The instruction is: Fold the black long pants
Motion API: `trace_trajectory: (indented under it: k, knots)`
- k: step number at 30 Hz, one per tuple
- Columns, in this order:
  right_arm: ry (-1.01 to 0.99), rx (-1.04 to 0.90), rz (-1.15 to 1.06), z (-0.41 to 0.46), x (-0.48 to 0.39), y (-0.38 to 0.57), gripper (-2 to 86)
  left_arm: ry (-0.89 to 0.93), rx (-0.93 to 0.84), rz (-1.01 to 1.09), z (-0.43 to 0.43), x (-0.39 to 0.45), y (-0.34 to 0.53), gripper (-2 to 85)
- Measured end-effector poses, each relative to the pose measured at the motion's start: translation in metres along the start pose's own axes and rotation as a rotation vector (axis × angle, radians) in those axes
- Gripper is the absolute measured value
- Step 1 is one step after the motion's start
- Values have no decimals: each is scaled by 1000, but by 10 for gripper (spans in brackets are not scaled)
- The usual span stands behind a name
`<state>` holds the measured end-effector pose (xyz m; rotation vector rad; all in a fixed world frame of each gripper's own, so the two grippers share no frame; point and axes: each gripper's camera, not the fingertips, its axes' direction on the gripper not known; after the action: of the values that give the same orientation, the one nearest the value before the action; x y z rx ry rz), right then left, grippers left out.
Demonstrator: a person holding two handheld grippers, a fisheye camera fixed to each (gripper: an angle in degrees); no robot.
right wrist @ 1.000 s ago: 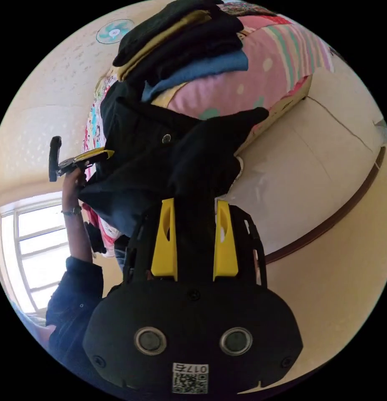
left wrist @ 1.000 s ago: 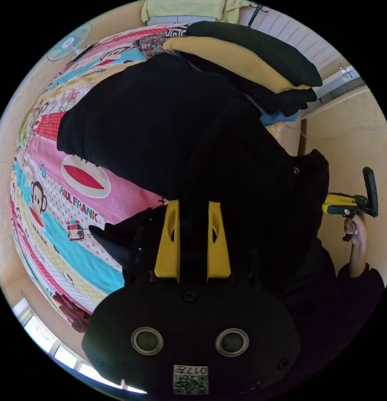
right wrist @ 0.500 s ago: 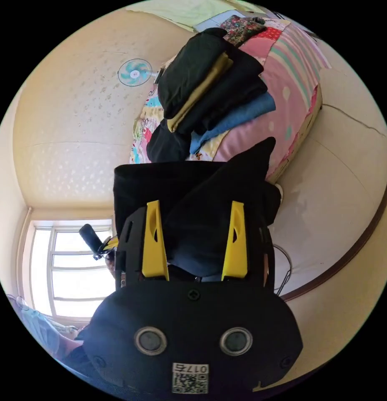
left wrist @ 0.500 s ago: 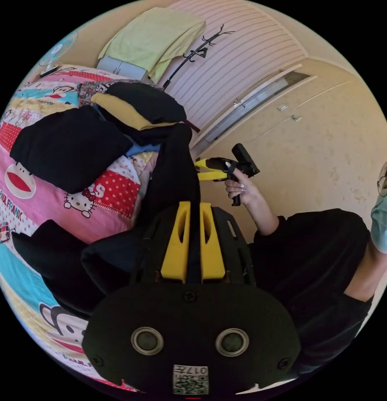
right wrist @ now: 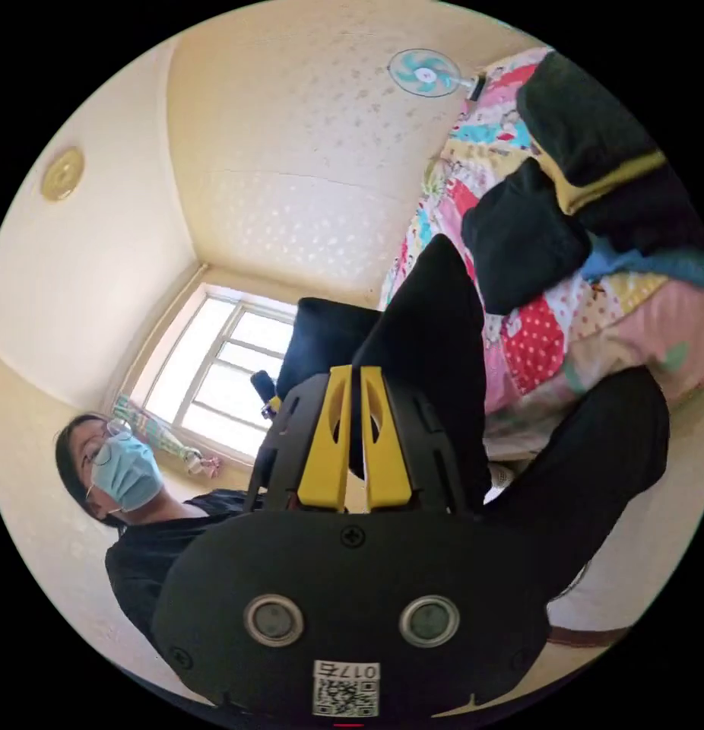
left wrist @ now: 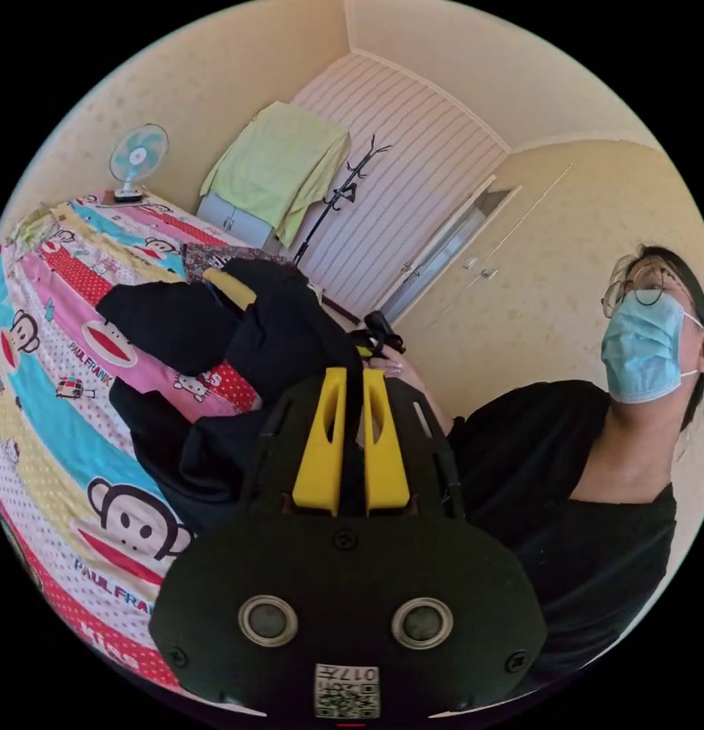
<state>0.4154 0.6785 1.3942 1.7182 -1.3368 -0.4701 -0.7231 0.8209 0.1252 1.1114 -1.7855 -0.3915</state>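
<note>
Left hand-held gripper (left wrist: 350, 374): in the left gripper view we see its yellow jaws drawn close together, with a thin fold of black cloth pinched between them.

Right hand-held gripper (right wrist: 350, 371): in the right gripper view its jaws stand nearly together, and we see black cloth running up from the narrow gap, so it is gripping the cloth too. In the left gripper view we make out part of this gripper (left wrist: 376, 338) just past the left one's jaw tips, with a hand (left wrist: 394, 370) on it.

Black long pants (left wrist: 287, 346): we find them held up off the bed by both grippers. From the left jaws the cloth rises into a bunched mass and spills down over the bed's near edge. In the right gripper view the pants (right wrist: 436, 319) rise in a tall peak above the jaws, and a further length (right wrist: 595, 456) hangs down beside the bed's side.

Bed (left wrist: 63, 426): a cartoon-printed cover carries a folded black garment (left wrist: 166, 323) near its middle and a stack of folded clothes (right wrist: 603, 160) toward its far edge.

Hard to make out: black on black, we cannot tell waistband from legs. The stack is half hidden behind the lifted pants in the left gripper view.

Person (left wrist: 595, 487): stands beside the bed in a dark top.
</note>
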Motion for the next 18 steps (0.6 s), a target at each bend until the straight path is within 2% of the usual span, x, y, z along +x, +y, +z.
trace_trajectory:
  k: [3,7,8,11,13,15,18]
  knots:
    - [-63,-84,-304,7,-129,-16,19,-220,172,4,-104,48,5,30]
    - [97,-152,-711,8,-315,-25,15,-360,378,125,-221,147,4,32]
    - [112,-145,-749,7,-336,-26,15,-384,412,136,-234,162,4,32]
    - [71,-52,-895,-7,-428,-20,14,-502,603,193,-286,239,7,36]
    - [117,51,-1012,-13,-489,-6,13,-570,819,247,-315,296,15,38]
    - [140,154,-1106,-18,-526,10,14,-630,927,255,-331,329,17,40]
    - [51,302,-1201,-21,-561,38,14,-664,1070,338,-344,371,22,41]
